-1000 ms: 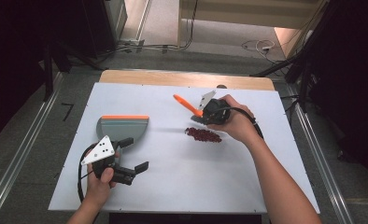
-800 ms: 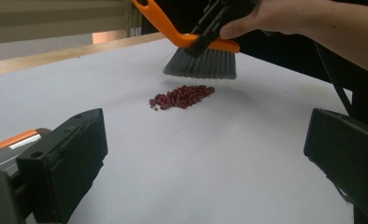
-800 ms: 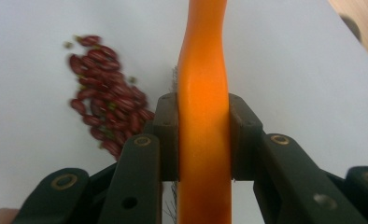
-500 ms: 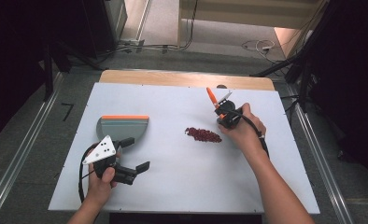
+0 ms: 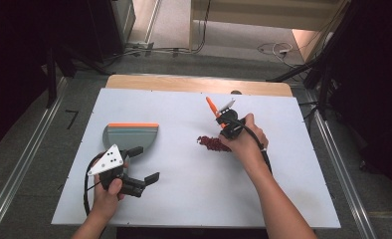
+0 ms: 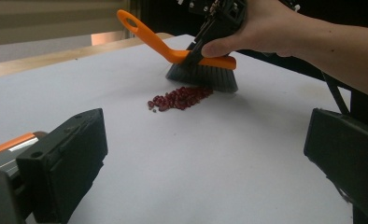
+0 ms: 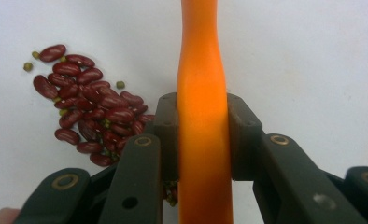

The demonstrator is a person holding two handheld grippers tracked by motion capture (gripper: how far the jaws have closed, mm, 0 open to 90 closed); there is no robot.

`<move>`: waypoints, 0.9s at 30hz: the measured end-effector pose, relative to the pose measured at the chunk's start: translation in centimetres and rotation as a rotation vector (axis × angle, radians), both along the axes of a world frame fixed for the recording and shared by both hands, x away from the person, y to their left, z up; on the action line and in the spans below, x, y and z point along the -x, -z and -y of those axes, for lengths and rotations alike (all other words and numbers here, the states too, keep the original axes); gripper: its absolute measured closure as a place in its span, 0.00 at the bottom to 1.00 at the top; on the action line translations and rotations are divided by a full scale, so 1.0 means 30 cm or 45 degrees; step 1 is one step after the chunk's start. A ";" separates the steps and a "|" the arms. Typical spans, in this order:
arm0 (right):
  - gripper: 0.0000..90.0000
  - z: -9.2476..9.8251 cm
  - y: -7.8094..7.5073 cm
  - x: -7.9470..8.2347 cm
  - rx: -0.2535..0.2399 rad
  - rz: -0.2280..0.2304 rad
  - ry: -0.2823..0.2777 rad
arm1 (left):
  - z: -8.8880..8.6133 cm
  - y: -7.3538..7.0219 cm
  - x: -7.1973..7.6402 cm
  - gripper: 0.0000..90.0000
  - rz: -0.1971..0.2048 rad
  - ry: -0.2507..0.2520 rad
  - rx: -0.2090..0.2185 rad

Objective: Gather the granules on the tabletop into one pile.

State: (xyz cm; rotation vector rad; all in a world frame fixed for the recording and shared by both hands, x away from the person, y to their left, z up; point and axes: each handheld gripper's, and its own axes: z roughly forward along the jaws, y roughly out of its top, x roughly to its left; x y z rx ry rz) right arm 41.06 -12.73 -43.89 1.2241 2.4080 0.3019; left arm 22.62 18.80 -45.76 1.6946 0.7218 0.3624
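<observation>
A pile of red beans with a few small green ones lies mid-table. My right gripper is shut on the orange handle of a hand brush. The brush's dark bristles rest on the table at the pile's right edge. In the right gripper view both jaws of my right gripper clamp the brush handle, with the beans to its left. My left gripper stands open at the front left, just in front of a grey dustpan with an orange lip. It faces the beans.
The white tabletop ends in a wooden strip at the far side. Metal rails run along the floor on both sides, and cables lie on the floor beyond the table. My left gripper's cable loops near the front left edge.
My right gripper swung the brush from above the pile's far left over to its right, turning the handle away from me, then lowered the bristles beside the beans. The left gripper stayed put.
</observation>
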 end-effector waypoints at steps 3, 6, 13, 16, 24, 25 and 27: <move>0.76 -0.011 -0.001 -0.004 0.005 -0.005 -0.002 | -0.001 0.000 -0.001 0.00 0.000 -0.002 -0.001; 0.76 -0.017 -0.008 -0.004 -0.019 -0.009 -0.010 | 0.000 0.001 -0.002 0.00 -0.003 -0.001 -0.002; 0.76 -0.055 -0.006 0.005 0.011 0.008 -0.049 | -0.004 -0.001 0.000 0.00 0.001 -0.002 -0.002; 0.76 -0.049 -0.010 0.002 0.020 0.018 -0.062 | -0.005 -0.002 0.001 0.00 0.001 -0.005 0.004; 0.76 -0.003 -0.040 0.016 -0.023 0.061 -0.139 | -0.006 -0.001 0.000 0.00 0.000 -0.006 0.002; 0.76 0.003 -0.047 0.018 -0.034 0.071 -0.146 | -0.005 -0.001 0.000 0.00 0.000 -0.005 0.001; 0.76 0.016 -0.061 0.025 -0.064 0.081 -0.147 | -0.003 0.000 0.000 0.00 -0.001 -0.005 0.002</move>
